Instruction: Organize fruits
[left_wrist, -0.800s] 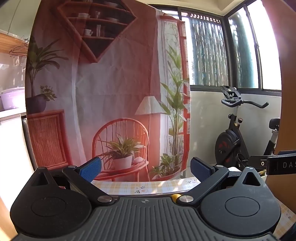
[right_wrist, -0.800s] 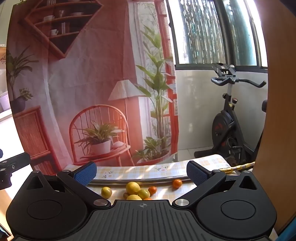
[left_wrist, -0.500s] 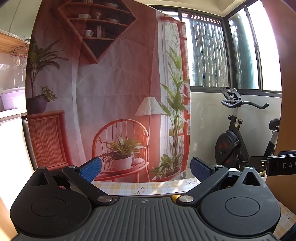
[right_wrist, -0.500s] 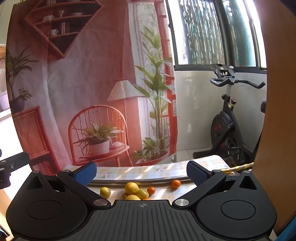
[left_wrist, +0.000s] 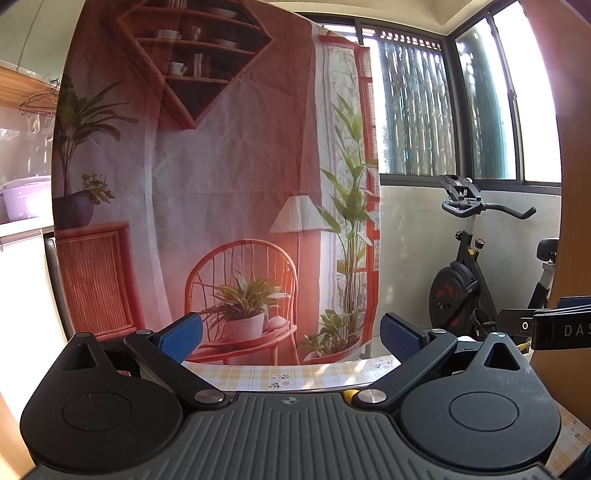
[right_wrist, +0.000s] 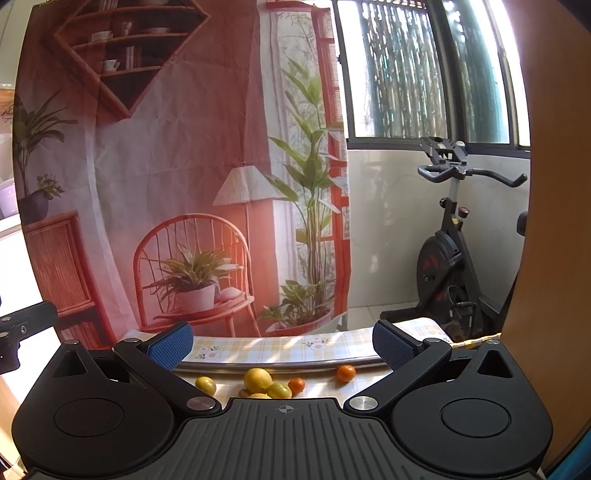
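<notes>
At 12 o'clock in both wrist views, a big printed backdrop (right_wrist: 177, 155) is hanging behind everything, showing a red chair, plants and a lamp. Over at 3 o'clock an exercise bike (right_wrist: 454, 254) is standing by the window. Down at 6 o'clock the counter (right_wrist: 280, 349) is wearing a yellow checked cloth, and a metal rim is curving across it in the right wrist view. The right gripper (right_wrist: 282, 345) is hovering with its jaws spread about as wide as they go, gripping nothing. Same deal for the left gripper (left_wrist: 291, 334), jaws wide, nothing in them. The fruits (right_wrist: 275, 382) are sitting loose on the counter just below that rim, at 6 o'clock between the right jaws: a big yellow lemon (right_wrist: 258, 379), smaller yellow-green ones, and an orange one (right_wrist: 346, 373) lying off at 4 o'clock, apart from the bunch.
</notes>
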